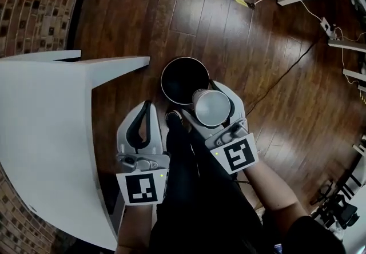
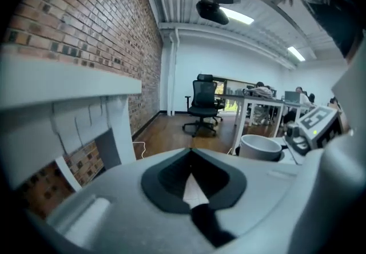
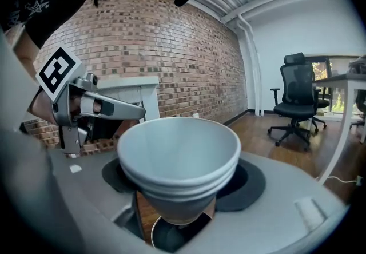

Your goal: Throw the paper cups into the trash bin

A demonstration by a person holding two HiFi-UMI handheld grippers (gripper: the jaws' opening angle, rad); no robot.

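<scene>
At 9 o'clock in the head view stands the white table [image 1: 46, 110], and its corner reaches toward the middle, so there is not much free room on that side. Just beside it, at about 7 o'clock from the bin, the left gripper [image 1: 147, 104] is clenched on nothing, with its dark pads meeting at the tip. I think it is kept narrow and low there because it has no part in this step and should not get in the way. The trash bin [image 1: 164, 78] stands on the wooden floor [image 1: 274, 30] at 12 o'clock from the person's legs. Its round black mouth is open to above, which makes it an easy target for a drop. The paper cups [image 1: 213, 110] are nested one in another (two or three rims show, the exact count I cannot tell) and sit mouth up at about 4 o'clock on the bin's rim. The right gripper [image 1: 209, 105] grasps them with the jaws wide, one on each side of the lower wall. This probably keeps the soft stack together without crushing it. From above, the stack covers only the edge of the bin, so I judge it should go a little toward 10 o'clock before letting go, otherwise it may hit the rim and fall outside. Farther at 2 o'clock a thin cable [image 1: 286, 72] lies on the floor, well apart from the bin.
</scene>
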